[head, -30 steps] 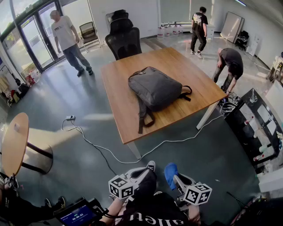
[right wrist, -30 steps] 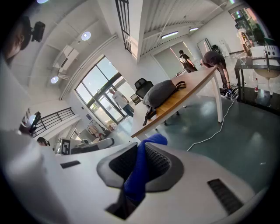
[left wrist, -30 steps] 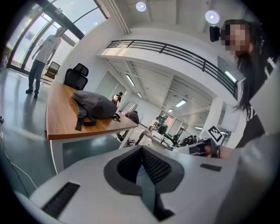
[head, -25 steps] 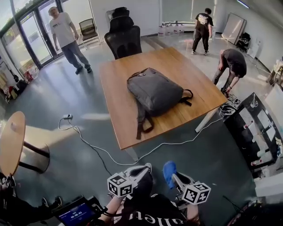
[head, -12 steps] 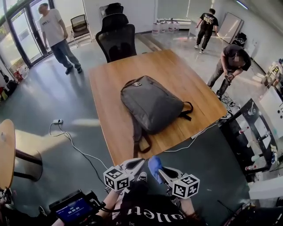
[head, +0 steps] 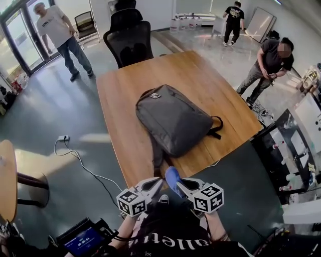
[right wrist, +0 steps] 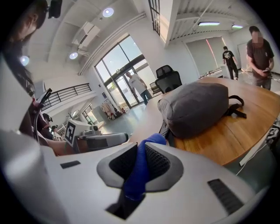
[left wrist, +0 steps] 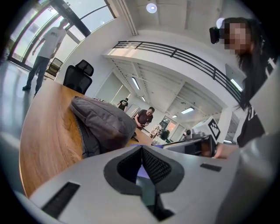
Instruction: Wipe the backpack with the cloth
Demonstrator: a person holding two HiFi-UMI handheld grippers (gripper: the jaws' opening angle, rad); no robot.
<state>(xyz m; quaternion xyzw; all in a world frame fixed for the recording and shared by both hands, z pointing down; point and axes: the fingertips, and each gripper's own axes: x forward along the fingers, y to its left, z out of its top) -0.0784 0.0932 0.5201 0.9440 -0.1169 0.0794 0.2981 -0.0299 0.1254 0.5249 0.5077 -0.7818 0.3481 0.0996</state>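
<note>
Jaws of right gripper (right wrist: 141, 148) pinch the cloth (right wrist: 139, 171), backpack (right wrist: 197, 107) lying beyond.

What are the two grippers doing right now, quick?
Left gripper: closed, holding nothing.
Right gripper: closed on the blue cloth.

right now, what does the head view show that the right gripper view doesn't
Only the head view shows the power strip on the floor, the round table at the left and the small screen at the bottom edge. Only the right gripper view shows the ceiling lights and, close up, the right gripper with its jaws shut on the blue cloth. Both show the gray backpack lying on the wooden table, the black chair behind it, and the cloth.
</note>
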